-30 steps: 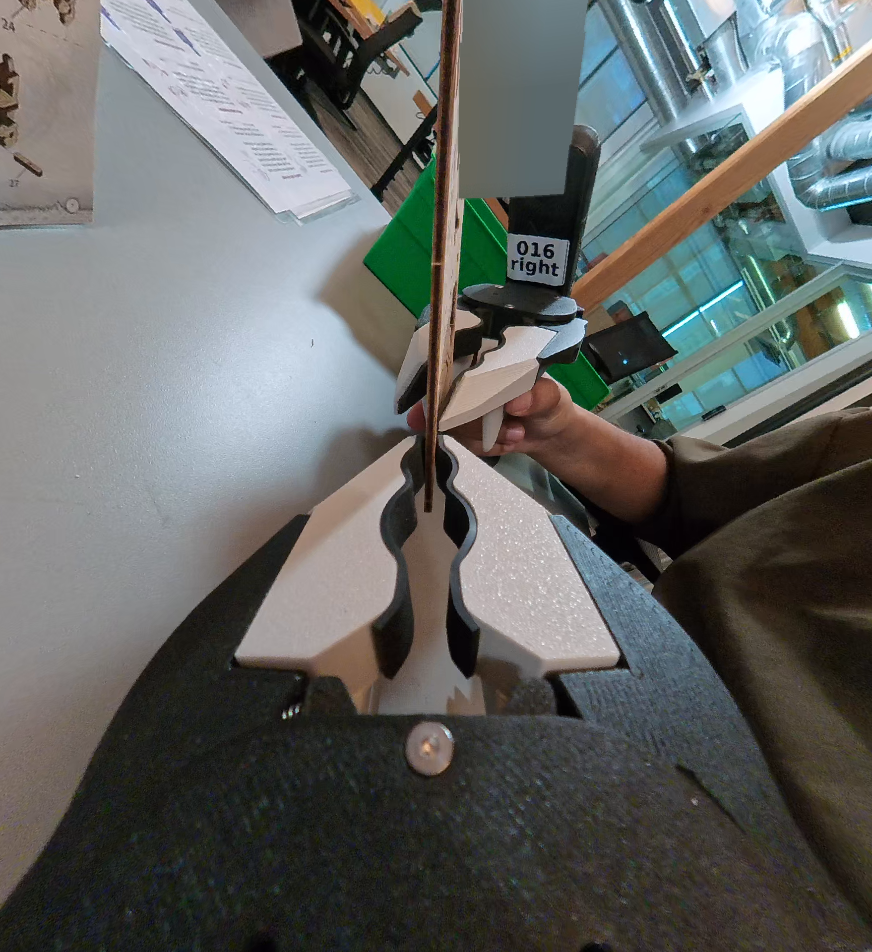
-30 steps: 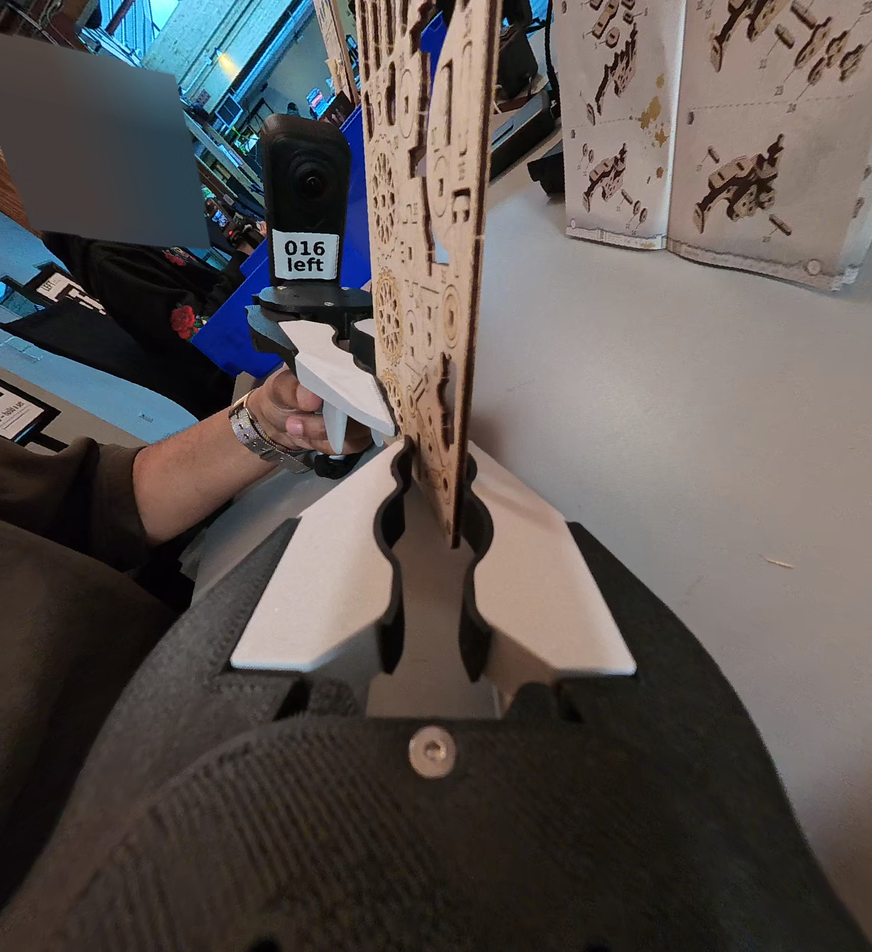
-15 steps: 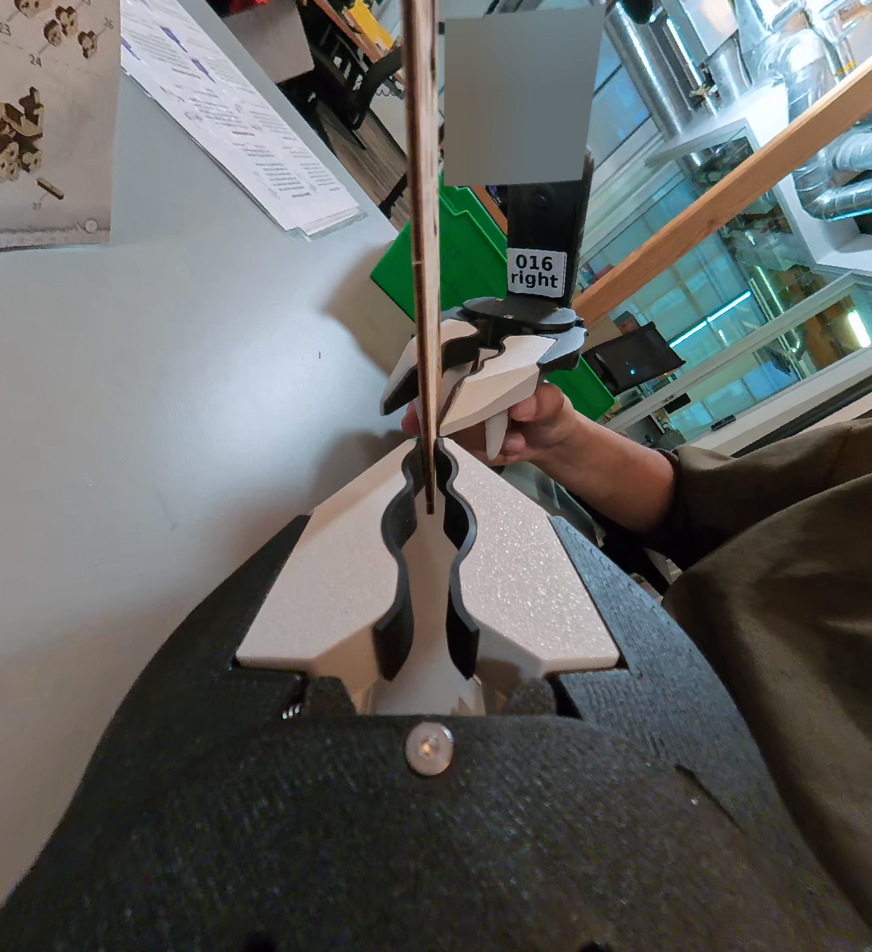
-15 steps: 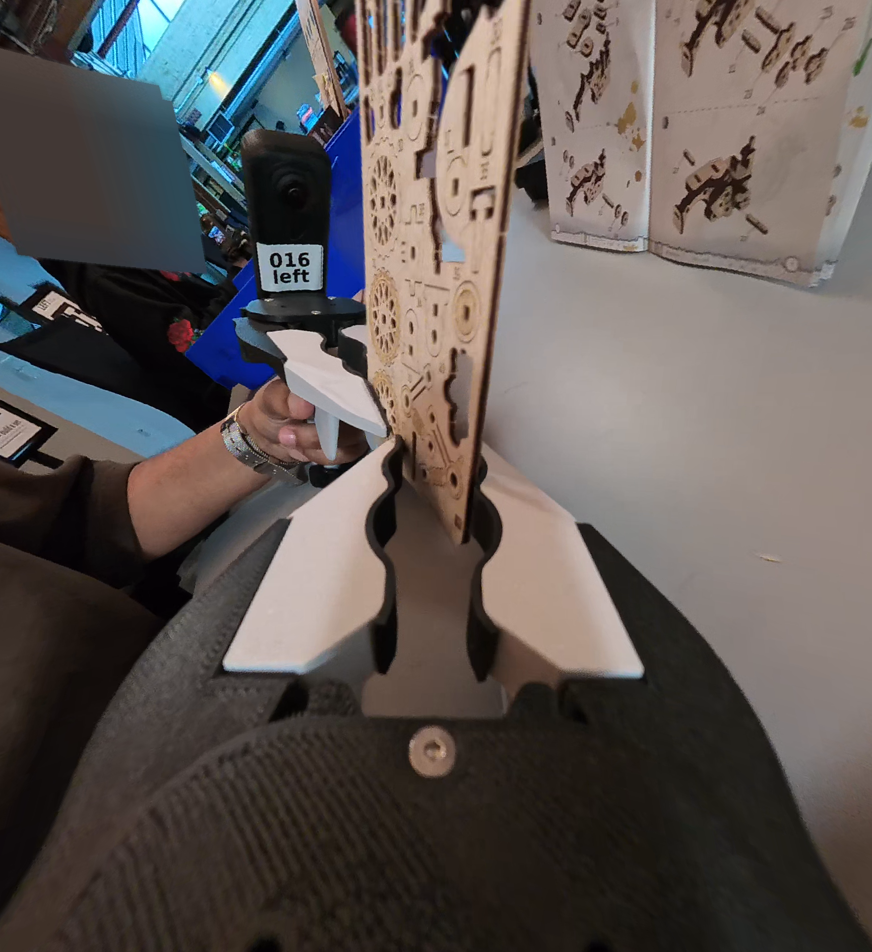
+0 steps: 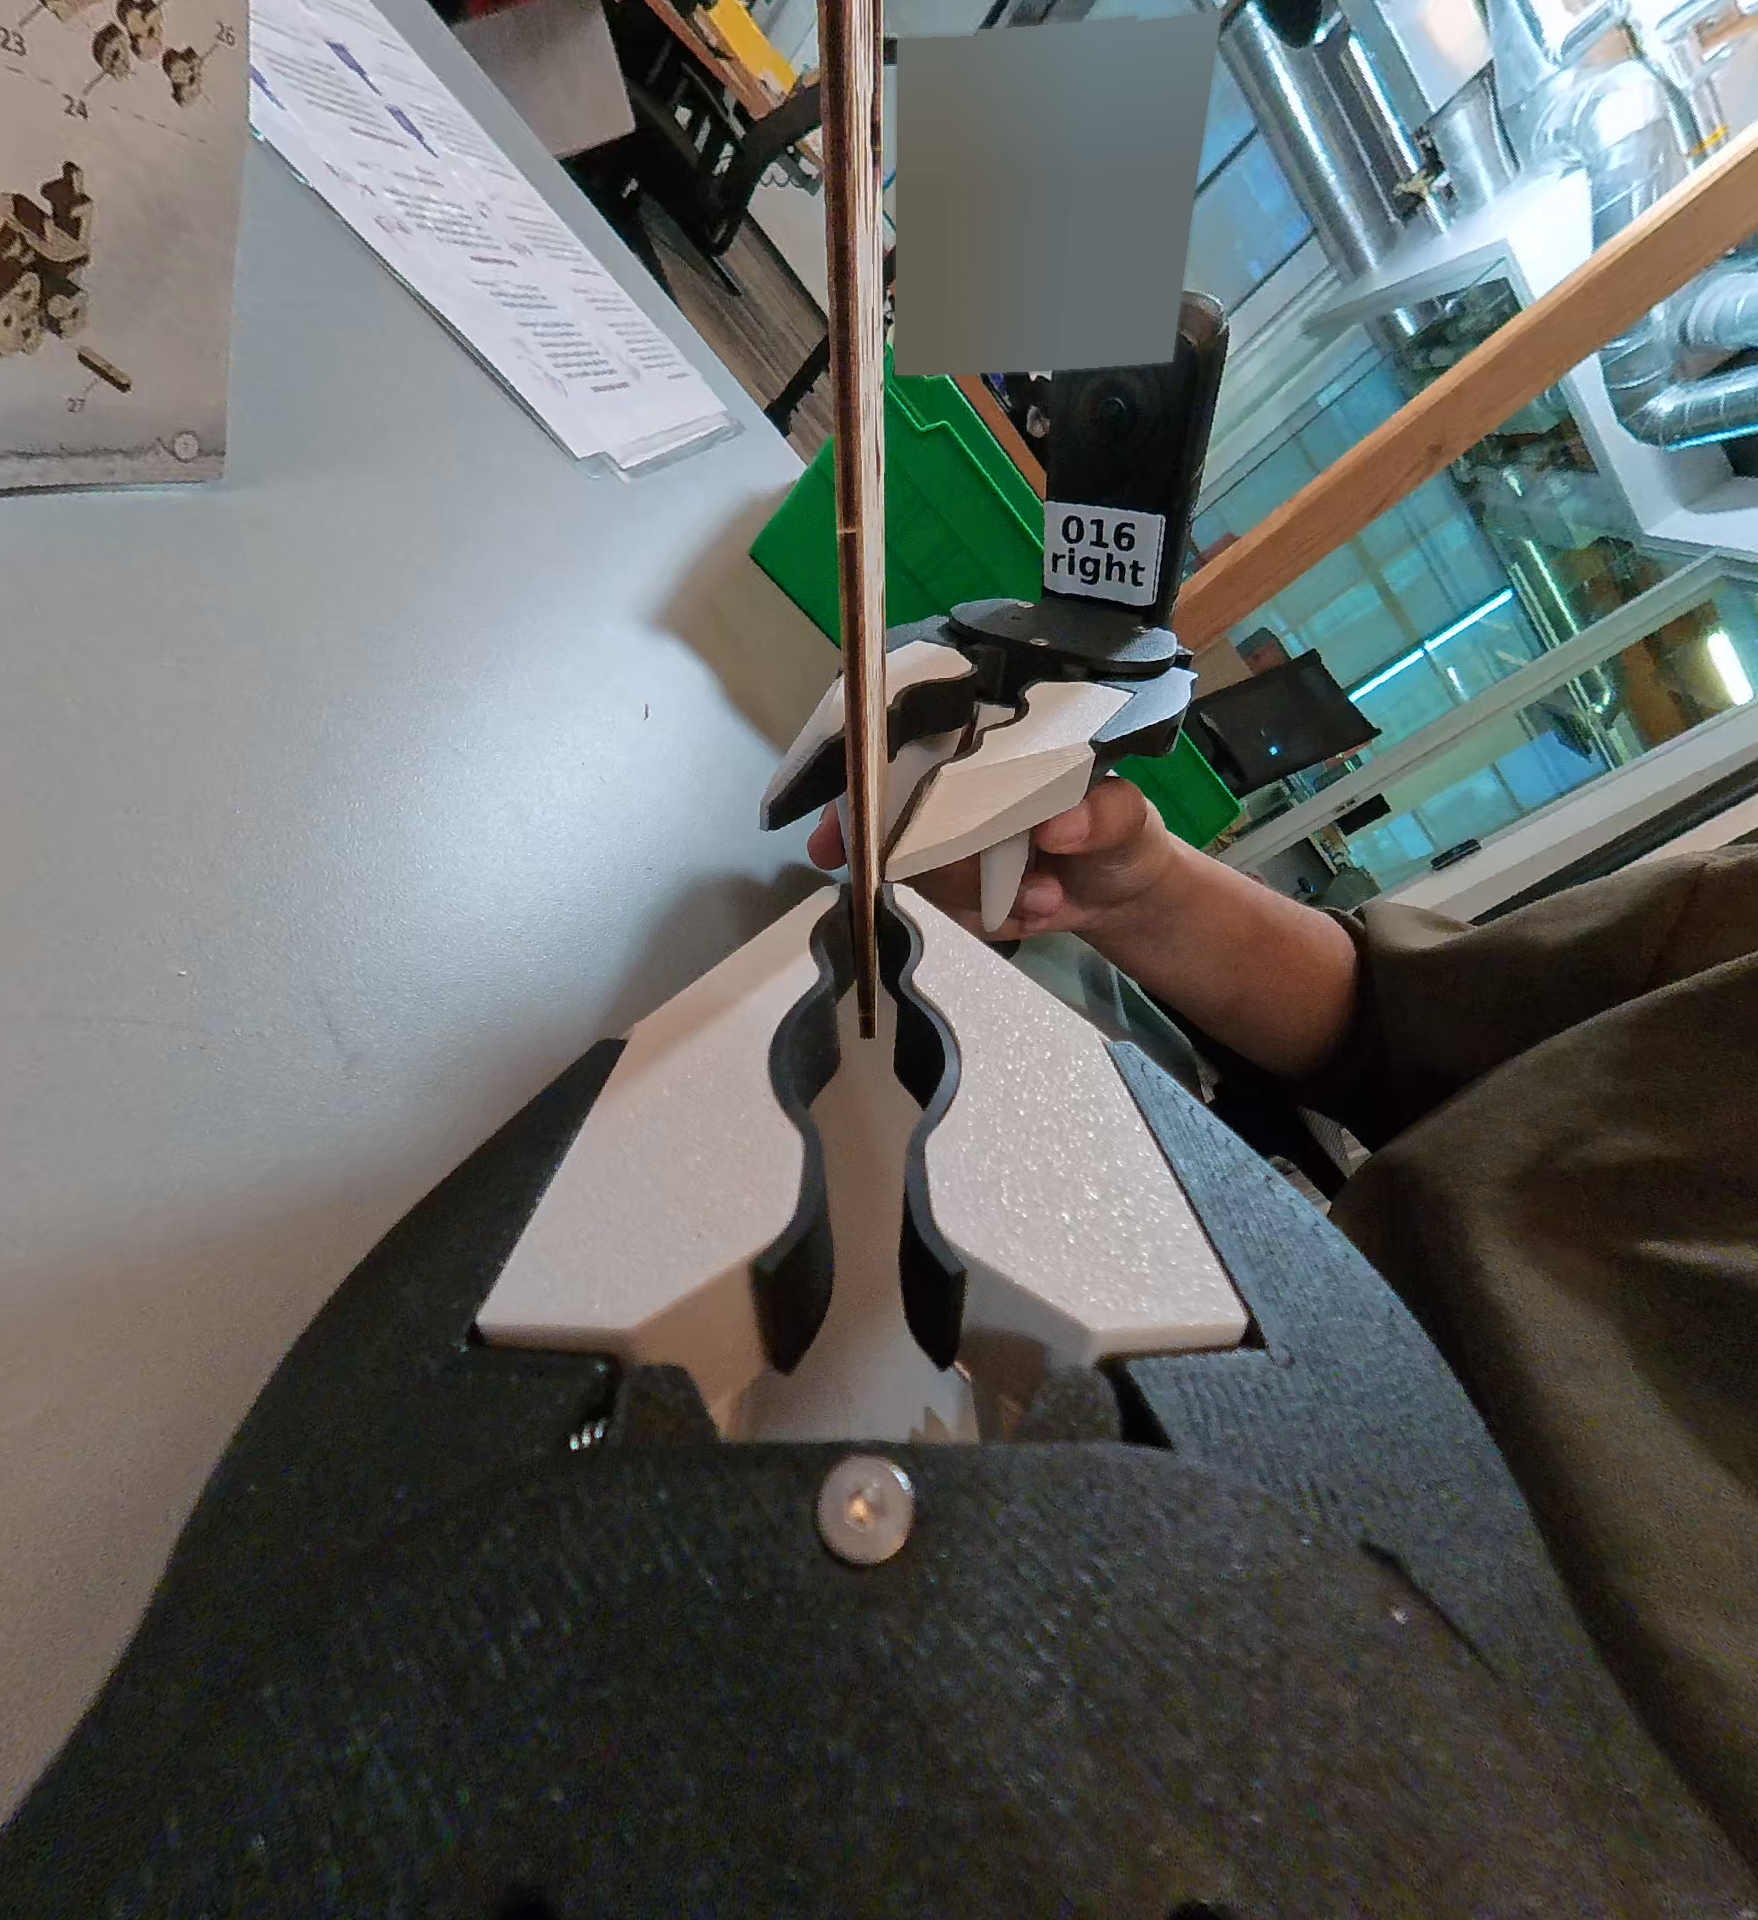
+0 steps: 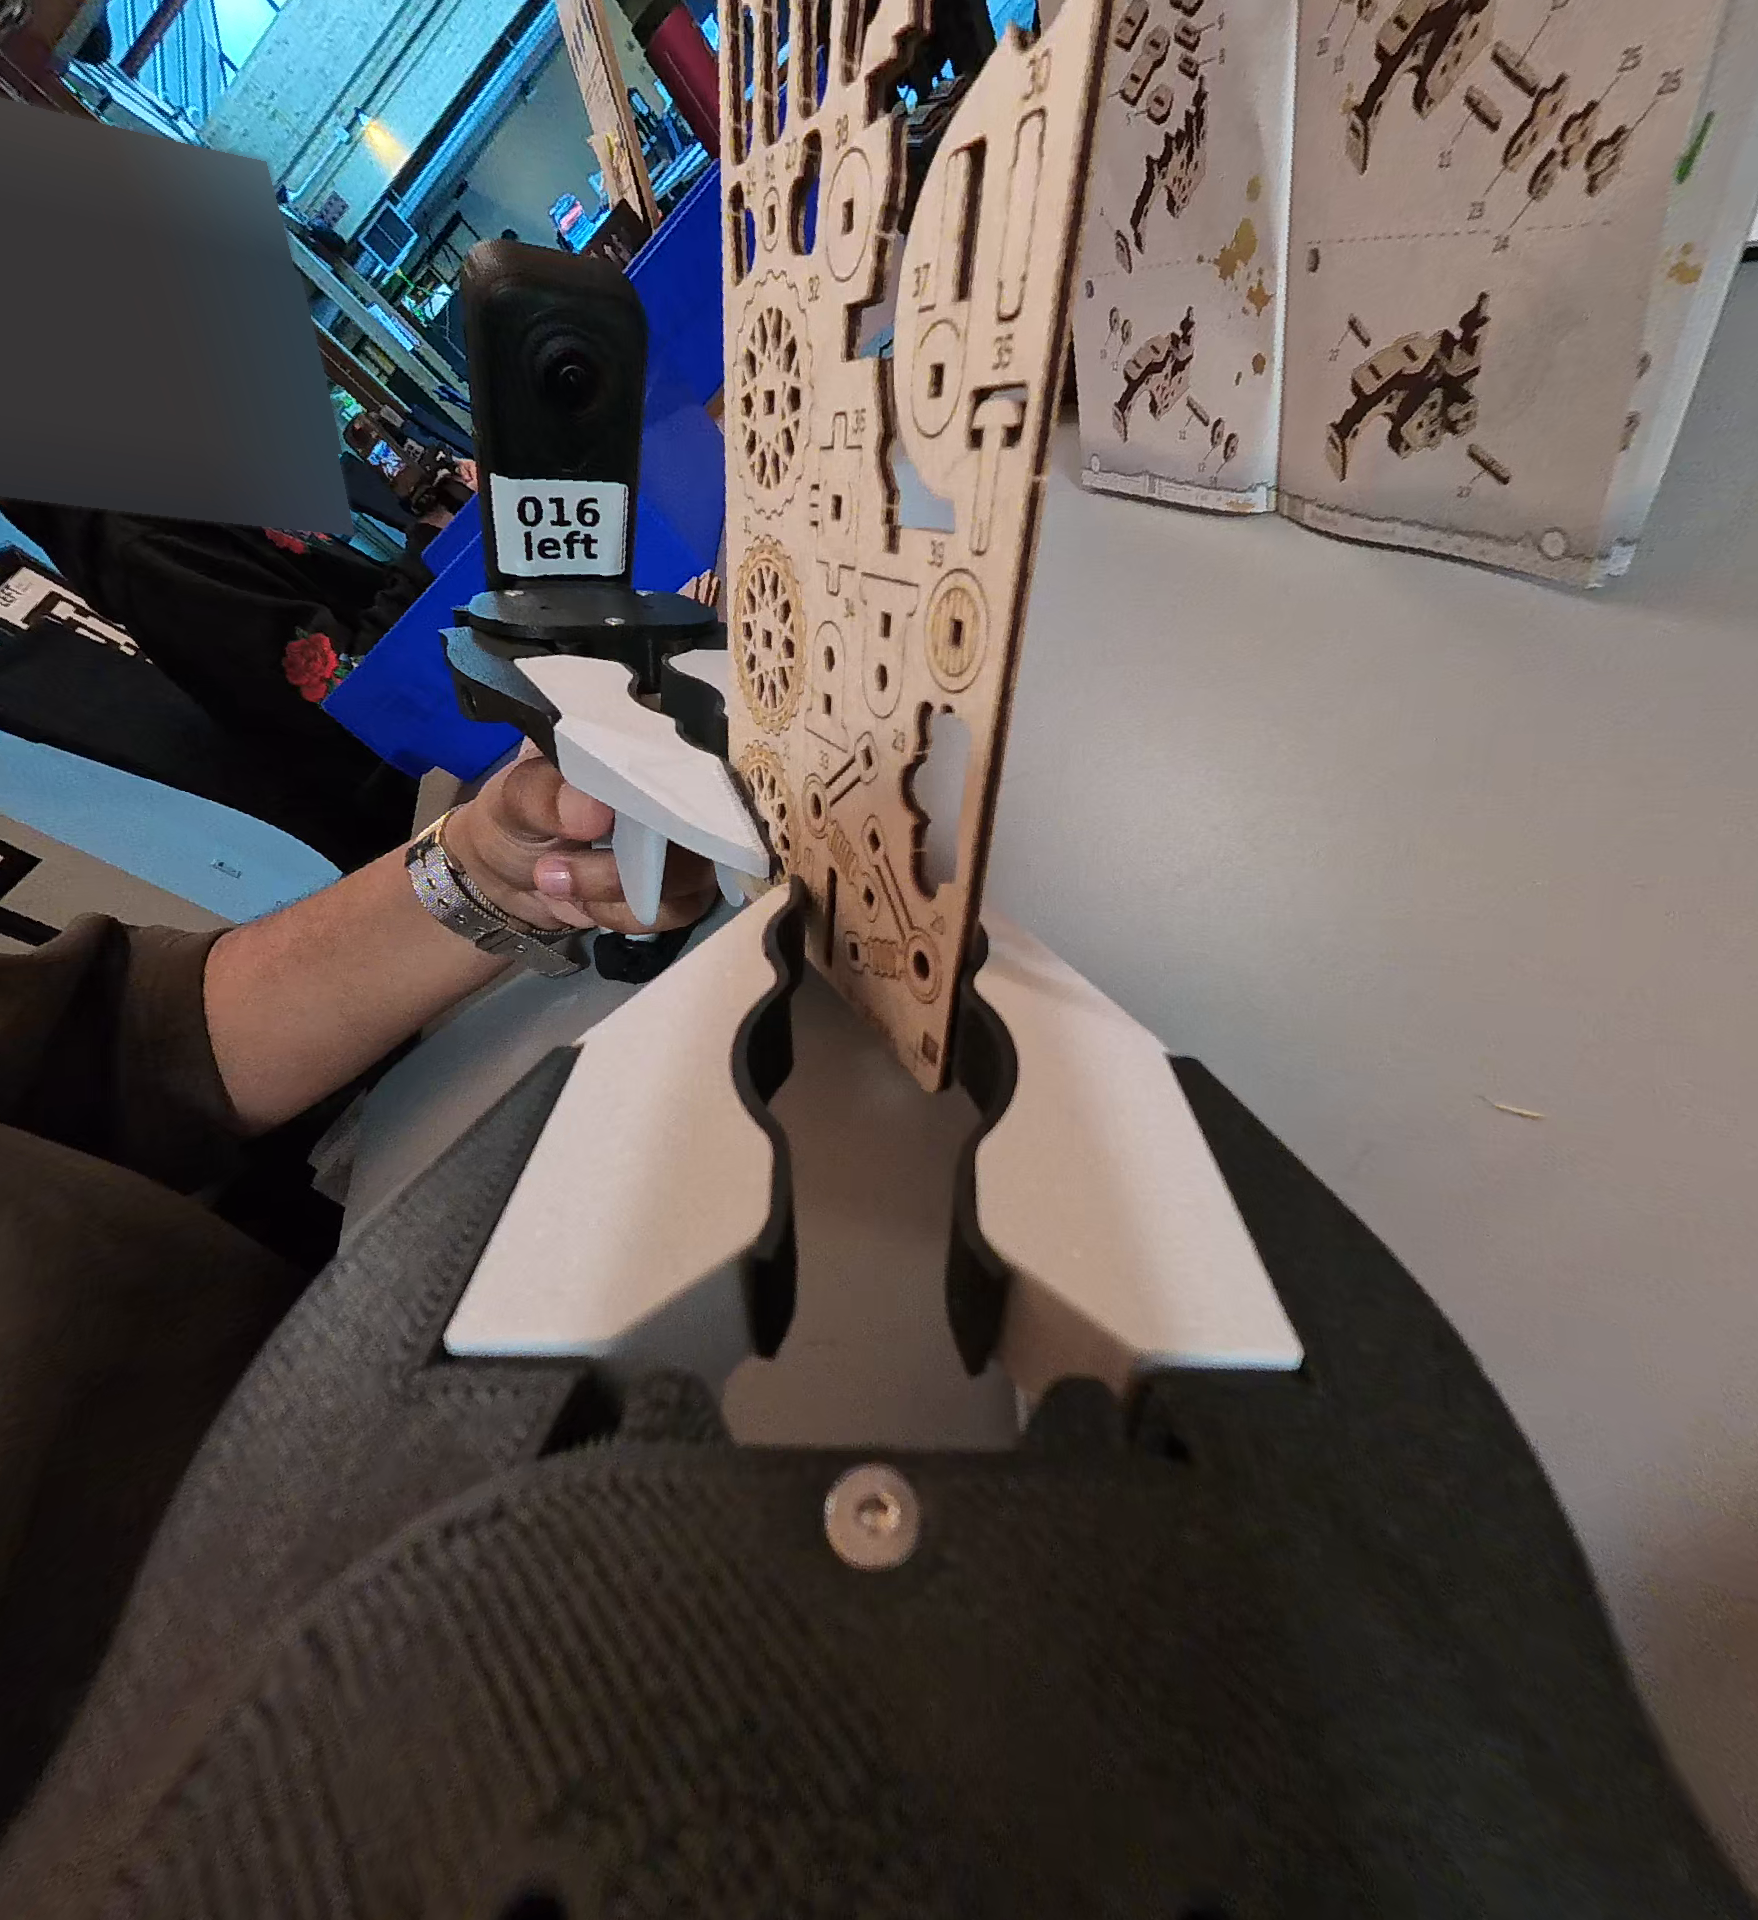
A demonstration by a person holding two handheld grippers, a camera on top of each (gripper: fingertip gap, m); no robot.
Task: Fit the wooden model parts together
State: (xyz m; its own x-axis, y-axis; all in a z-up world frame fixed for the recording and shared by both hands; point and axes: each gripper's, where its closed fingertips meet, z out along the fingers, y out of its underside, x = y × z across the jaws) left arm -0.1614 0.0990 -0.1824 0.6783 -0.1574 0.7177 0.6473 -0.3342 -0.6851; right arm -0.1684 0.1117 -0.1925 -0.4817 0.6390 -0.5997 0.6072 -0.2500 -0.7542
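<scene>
A thin laser-cut wooden sheet (image 6: 885, 582) with gears and small parts still in it stands upright above the grey table (image 6: 1374, 935). In the left wrist view the sheet shows edge-on (image 5: 859, 520). My left gripper (image 5: 862, 909) is shut on its lower edge, and it also shows in the right wrist view (image 6: 740, 831). My right gripper (image 6: 885, 925) has its fingers apart. The sheet's lower corner stands askew between them, close to the right finger (image 6: 1062, 1143). The right gripper also shows in the left wrist view (image 5: 833, 831), straddling the sheet.
Folded instruction sheets (image 6: 1457, 312) stand at the back of the table and also show in the left wrist view (image 5: 54, 239). Papers in a clear holder (image 5: 501, 239) lie near the table edge. A green crate (image 5: 937, 520) and a blue crate (image 6: 407, 675) sit beyond the edge. The grippers are tip to tip, or close to it.
The right gripper's jaws have widened. The sheet has turned to show more of its face in the right wrist view. The left gripper keeps its hold.
</scene>
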